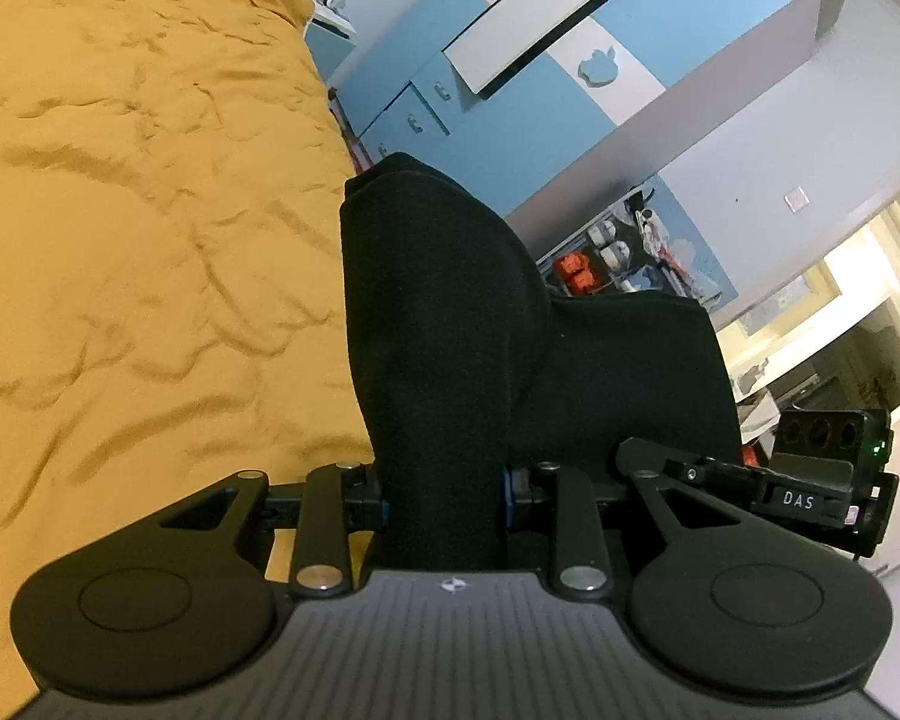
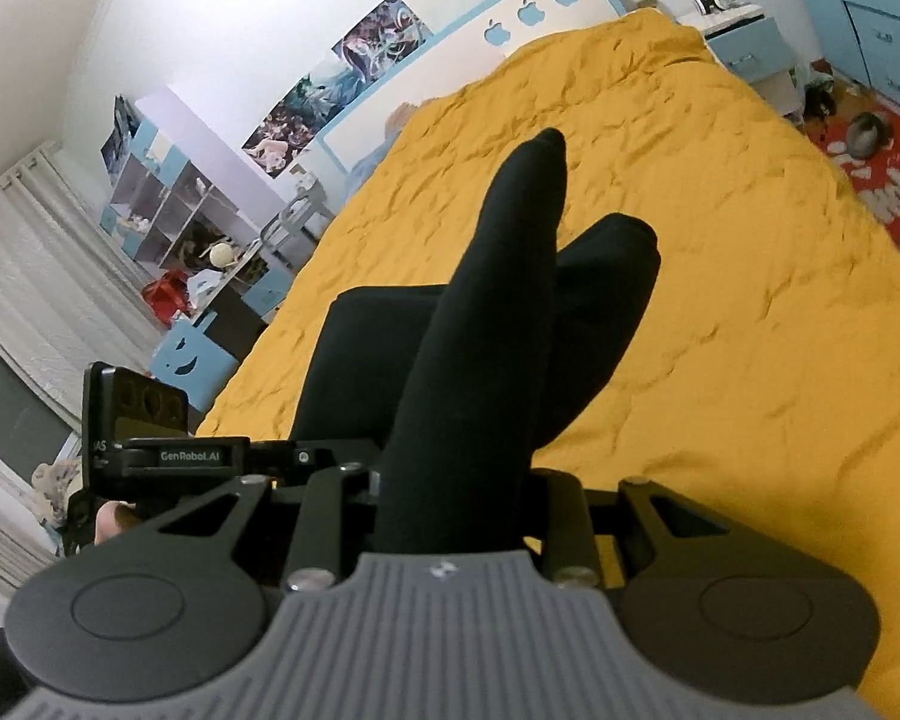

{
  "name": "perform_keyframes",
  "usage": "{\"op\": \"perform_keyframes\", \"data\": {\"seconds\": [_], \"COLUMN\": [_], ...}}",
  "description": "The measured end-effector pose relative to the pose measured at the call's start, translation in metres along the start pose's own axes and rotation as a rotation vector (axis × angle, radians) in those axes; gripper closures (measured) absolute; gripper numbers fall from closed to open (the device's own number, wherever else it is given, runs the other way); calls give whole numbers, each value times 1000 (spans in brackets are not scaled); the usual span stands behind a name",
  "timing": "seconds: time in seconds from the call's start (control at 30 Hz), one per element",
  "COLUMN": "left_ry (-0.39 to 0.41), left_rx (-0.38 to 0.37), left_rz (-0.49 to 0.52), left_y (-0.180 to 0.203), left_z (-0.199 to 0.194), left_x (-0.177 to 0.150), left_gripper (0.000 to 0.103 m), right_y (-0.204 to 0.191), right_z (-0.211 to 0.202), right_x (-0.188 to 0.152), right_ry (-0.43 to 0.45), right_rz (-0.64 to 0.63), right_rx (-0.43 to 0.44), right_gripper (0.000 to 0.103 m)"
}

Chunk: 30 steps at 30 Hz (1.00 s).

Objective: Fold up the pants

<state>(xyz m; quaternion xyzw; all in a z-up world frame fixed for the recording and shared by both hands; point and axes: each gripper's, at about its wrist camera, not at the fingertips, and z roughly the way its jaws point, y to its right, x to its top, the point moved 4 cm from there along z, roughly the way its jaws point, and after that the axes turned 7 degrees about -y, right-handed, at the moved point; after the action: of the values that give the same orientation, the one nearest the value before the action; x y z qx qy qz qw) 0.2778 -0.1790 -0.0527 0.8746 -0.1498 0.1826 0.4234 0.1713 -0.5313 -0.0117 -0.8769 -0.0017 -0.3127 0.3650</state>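
The black pants (image 1: 450,324) hang in the air over a bed with a yellow cover (image 1: 138,240). My left gripper (image 1: 447,498) is shut on the pants' edge, and the cloth hides its fingertips. In the right wrist view the pants (image 2: 480,312) stretch away from me with two legs pointing toward the headboard. My right gripper (image 2: 450,498) is shut on the same cloth, fingertips hidden. The other gripper (image 2: 138,420) shows at the left, close beside mine, also on the cloth.
The yellow cover (image 2: 720,240) fills the bed. A blue and white wardrobe (image 1: 570,60) stands beside it. A nightstand (image 2: 744,42) sits by the headboard (image 2: 510,30). A red rug (image 2: 888,174) lies on the floor. Shelves (image 2: 168,204) line the far wall.
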Motion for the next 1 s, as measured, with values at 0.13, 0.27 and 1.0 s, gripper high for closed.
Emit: {"op": "perform_keyframes", "data": {"seconds": [0.13, 0.27, 1.0], "left_ry": [-4, -39, -159], "left_rx": [6, 14, -31], "left_rz": [-12, -48, -278], "left_y": [-10, -33, -162], "left_z": [25, 55, 141], "left_x": [29, 48, 28], "left_gripper": [70, 70, 65], "right_y": [38, 80, 265], "right_z": [13, 39, 116], "right_x": [38, 57, -8], "right_ry": [-8, -39, -142], "right_rz": [42, 85, 389], "right_rx": [7, 13, 106], "right_gripper": [80, 80, 75]}}
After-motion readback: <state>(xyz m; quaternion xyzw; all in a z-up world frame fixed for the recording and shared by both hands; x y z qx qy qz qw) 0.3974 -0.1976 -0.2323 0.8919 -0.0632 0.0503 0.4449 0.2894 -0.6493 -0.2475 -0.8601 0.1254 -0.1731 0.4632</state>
